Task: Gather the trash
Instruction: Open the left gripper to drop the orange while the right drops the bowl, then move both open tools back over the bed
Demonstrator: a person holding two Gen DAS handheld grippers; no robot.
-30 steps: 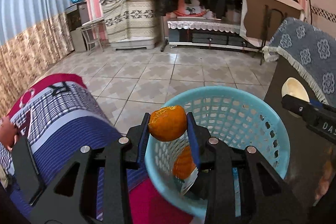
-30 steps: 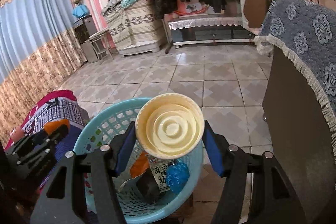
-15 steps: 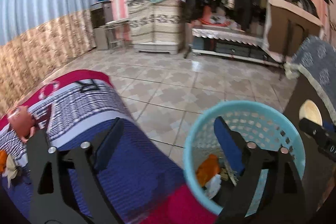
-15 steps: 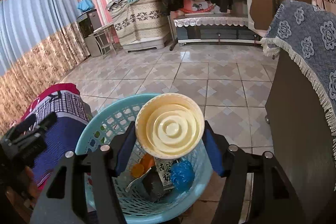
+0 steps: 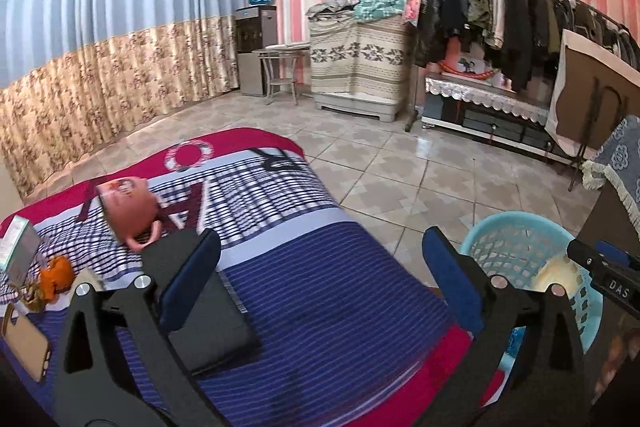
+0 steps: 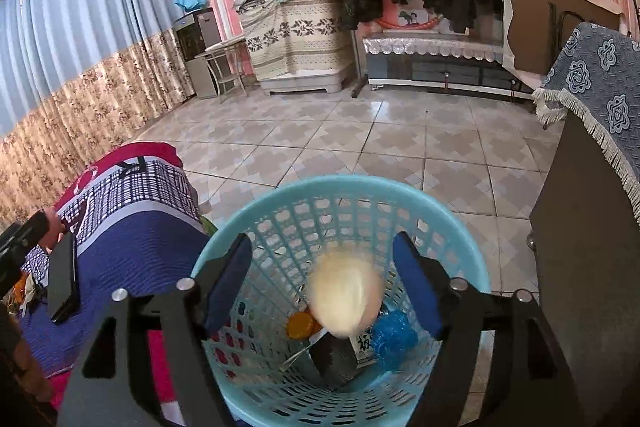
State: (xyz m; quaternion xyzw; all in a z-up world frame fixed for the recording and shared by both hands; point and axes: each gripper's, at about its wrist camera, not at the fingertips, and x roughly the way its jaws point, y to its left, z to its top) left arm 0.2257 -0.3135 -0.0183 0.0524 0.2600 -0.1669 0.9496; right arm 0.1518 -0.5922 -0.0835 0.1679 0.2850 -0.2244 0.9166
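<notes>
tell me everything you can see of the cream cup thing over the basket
The cream cup shows as a blurred, pale yellowish, rounded shape, probably plastic. It sits between the opening jaws of the right gripper, with neither pad touching it, inside the mouth of the light blue basket, above the trash at the bottom. It looks to be falling.

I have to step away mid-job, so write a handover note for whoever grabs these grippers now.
Left gripper: fingers opening, nothing between them, over the bed.
Right gripper: fingers opening; the cream cup, blurred, sits free between them over the blue basket.
Done: orange peel, blue wad and wrapper in basket.
Left: orange scraps on the bed; check the pink mug and box.
</notes>
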